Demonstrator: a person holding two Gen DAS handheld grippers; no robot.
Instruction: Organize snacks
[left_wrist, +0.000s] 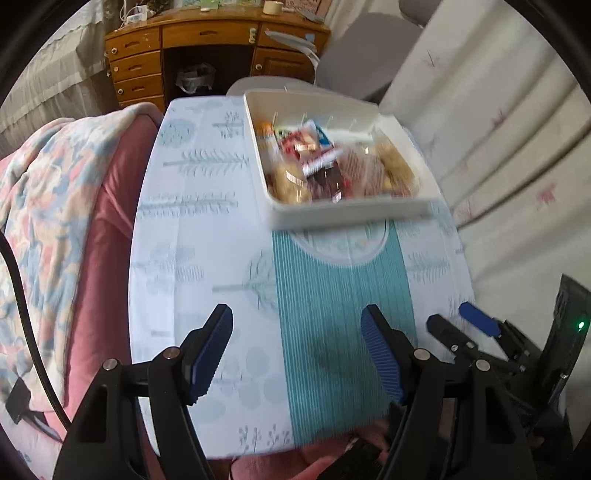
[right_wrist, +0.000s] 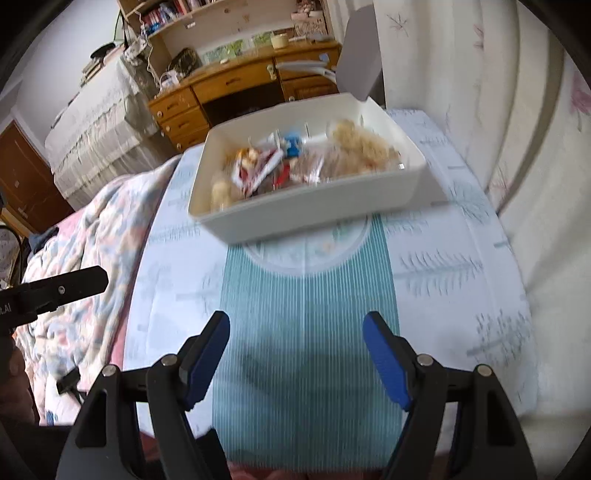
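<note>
Left wrist view: snacks (left_wrist: 325, 162) are seen gathered in the white bin (left_wrist: 347, 214) at twelve o'clock, nothing left on the table (left_wrist: 207, 229), both grippers' fingers (left_wrist: 207, 354) held apart, empty.

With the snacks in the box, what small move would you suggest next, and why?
Probably draw both back and stop. The snacks all sit inside the white box, the tablecloth around it looks bare, and the left gripper and right gripper are open, holding nothing.
</note>
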